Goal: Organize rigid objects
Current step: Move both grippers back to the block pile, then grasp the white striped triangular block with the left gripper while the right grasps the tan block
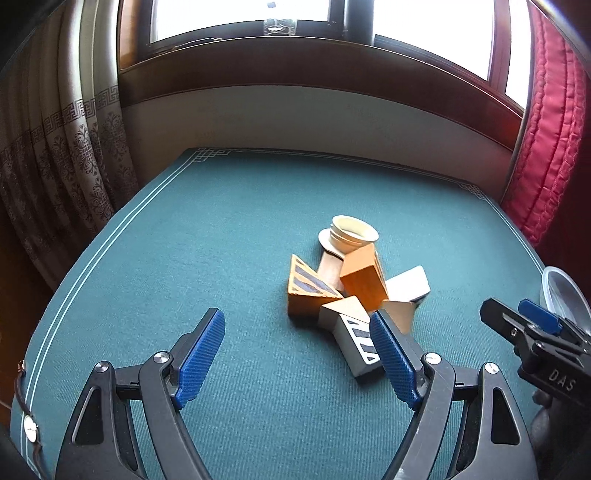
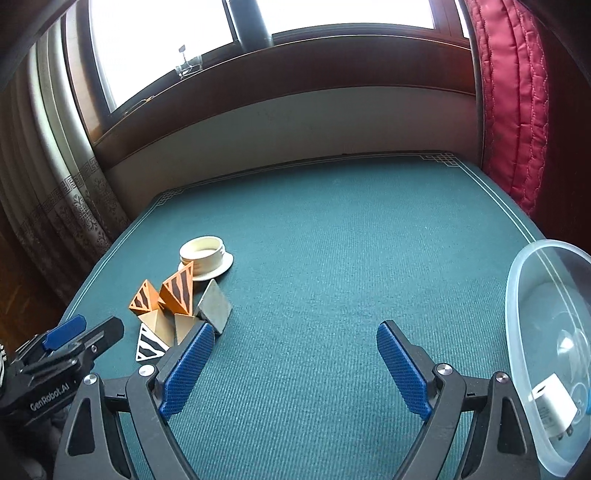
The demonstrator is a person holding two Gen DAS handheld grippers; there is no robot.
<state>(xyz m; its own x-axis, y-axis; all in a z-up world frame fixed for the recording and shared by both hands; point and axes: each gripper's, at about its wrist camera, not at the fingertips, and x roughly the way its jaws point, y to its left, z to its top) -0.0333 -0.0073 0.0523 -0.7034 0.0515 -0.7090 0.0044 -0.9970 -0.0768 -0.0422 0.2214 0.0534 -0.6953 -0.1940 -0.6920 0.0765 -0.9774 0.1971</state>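
— Green cloth (image 2: 332, 240) covers the table, window (image 1: 240, 14) behind. What's in the bowl (image 2: 524, 295)?

— A white plug (image 2: 554, 406), lying near the bowl's rim on the right. Something bluish beside it, too blurred to name.

— And the blocks (image 1: 351, 291)?

— Heaped mid-table, orange, pale and grey wedges, some with black stripes. A cream ring (image 2: 205, 254) on its flange touches the pile's far side.

— Any writing?

— "GenRobot.AI" on the left claw's body, "DAS" on the right one's.

— The claws?

— Left claw (image 1: 297, 354) gapes wide, empty, its right finger just in front of a striped block. Right claw (image 2: 295, 365) also spread, nothing between the pads, over bare cloth between pile and bowl.
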